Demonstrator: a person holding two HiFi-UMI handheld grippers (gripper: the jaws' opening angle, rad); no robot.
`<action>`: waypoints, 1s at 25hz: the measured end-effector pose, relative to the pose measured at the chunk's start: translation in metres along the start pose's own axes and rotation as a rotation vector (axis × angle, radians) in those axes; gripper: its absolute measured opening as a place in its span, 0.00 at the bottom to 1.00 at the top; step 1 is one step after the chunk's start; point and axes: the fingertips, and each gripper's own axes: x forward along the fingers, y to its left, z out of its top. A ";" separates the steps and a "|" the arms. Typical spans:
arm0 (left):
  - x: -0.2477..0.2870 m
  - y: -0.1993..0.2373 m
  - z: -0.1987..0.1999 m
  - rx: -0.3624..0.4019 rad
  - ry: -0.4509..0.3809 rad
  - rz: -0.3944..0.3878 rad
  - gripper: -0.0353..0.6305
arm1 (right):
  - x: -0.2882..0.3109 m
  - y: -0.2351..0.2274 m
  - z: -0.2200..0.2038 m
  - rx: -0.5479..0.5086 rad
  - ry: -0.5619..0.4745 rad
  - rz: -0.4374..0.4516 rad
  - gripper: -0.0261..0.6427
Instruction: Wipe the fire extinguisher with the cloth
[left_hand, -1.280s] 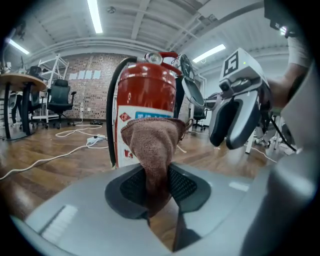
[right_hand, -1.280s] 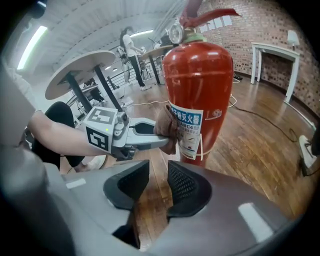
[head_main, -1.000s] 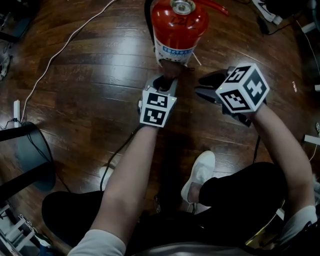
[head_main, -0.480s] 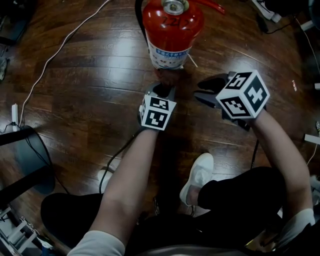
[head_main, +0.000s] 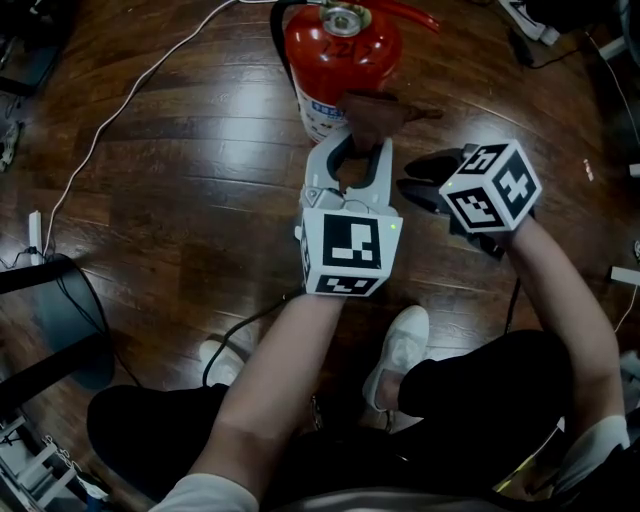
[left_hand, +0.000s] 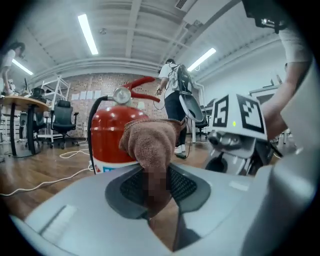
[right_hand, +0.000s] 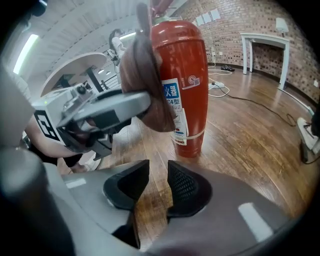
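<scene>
A red fire extinguisher (head_main: 338, 55) stands upright on the wooden floor, with a white label low on its body. My left gripper (head_main: 357, 150) is raised in front of it, shut on a brown cloth (head_main: 374, 112) that bunches above the jaws. The left gripper view shows the cloth (left_hand: 150, 142) pinched in my left gripper (left_hand: 152, 186), with the extinguisher (left_hand: 111, 135) just behind. My right gripper (head_main: 422, 186) hovers to the right of the cloth. Seen in its own view, the right gripper (right_hand: 157, 181) is open by a narrow gap, nothing in it, short of the extinguisher (right_hand: 184, 85).
A white cable (head_main: 120, 95) trails over the floor at the left. A dark chair base (head_main: 55, 320) stands at the left edge. The person's white shoe (head_main: 400, 345) rests on the floor below the grippers. Small objects and cables lie at the right edge (head_main: 620, 275).
My left gripper has risen from the floor with the cloth and now holds it up beside the extinguisher's lower body. The right gripper has hardly moved.
</scene>
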 end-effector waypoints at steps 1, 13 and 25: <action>0.001 0.000 0.011 0.001 -0.015 0.002 0.20 | 0.000 0.000 0.000 0.001 -0.002 0.000 0.22; 0.028 -0.010 0.000 -0.033 0.033 0.028 0.20 | -0.002 -0.001 -0.003 0.018 -0.012 0.004 0.22; 0.059 -0.018 -0.131 -0.056 0.293 0.002 0.20 | -0.001 -0.009 -0.012 0.042 -0.004 0.008 0.22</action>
